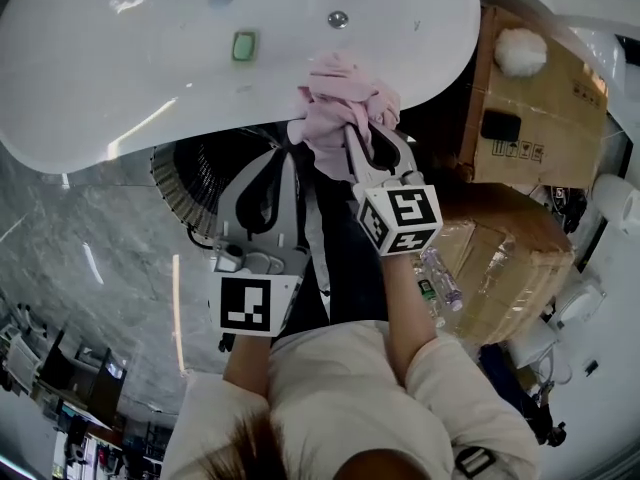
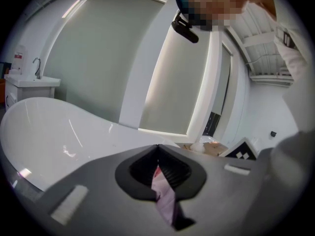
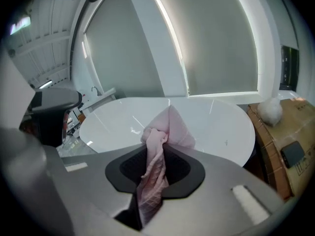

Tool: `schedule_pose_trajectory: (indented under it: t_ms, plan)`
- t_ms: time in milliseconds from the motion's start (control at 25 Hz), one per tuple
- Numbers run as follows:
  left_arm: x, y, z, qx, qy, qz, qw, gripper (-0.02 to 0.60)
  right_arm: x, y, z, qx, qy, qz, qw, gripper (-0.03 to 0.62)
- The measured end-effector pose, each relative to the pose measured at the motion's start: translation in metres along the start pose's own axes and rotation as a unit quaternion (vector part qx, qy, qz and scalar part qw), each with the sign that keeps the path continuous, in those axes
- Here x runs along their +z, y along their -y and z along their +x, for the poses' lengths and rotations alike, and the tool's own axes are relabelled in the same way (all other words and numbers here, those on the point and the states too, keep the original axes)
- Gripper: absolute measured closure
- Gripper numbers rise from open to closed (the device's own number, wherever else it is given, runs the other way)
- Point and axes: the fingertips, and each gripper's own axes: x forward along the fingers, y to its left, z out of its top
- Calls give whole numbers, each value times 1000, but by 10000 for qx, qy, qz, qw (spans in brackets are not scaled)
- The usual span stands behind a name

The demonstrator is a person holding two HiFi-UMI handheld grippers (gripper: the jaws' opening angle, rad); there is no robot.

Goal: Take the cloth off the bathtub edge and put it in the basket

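The pink cloth (image 1: 340, 103) hangs bunched between both tools at the near rim of the white bathtub (image 1: 150, 68); whether it touches the rim is unclear. The right tool (image 1: 352, 136) is closed on its thick middle fold, and the left tool (image 1: 291, 153) is pinched tight on a thin strip of it. The dark ribbed basket (image 1: 185, 183) sits below the tub, left of the cloth, with cardboard boxes (image 1: 530, 98) to the right
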Motion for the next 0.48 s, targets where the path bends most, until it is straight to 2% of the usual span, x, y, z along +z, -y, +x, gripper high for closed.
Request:
schedule_pose_trajectory:
  t_ms: [280,480]
  plan:
    - [52,15,-31,-154,501,190,9984,574,63,-26,-55,67,656,344,9972,528]
    - [92,30,-53,-289,819,290,9958,574,123,-47,-93,122,1213,233,9923,528]
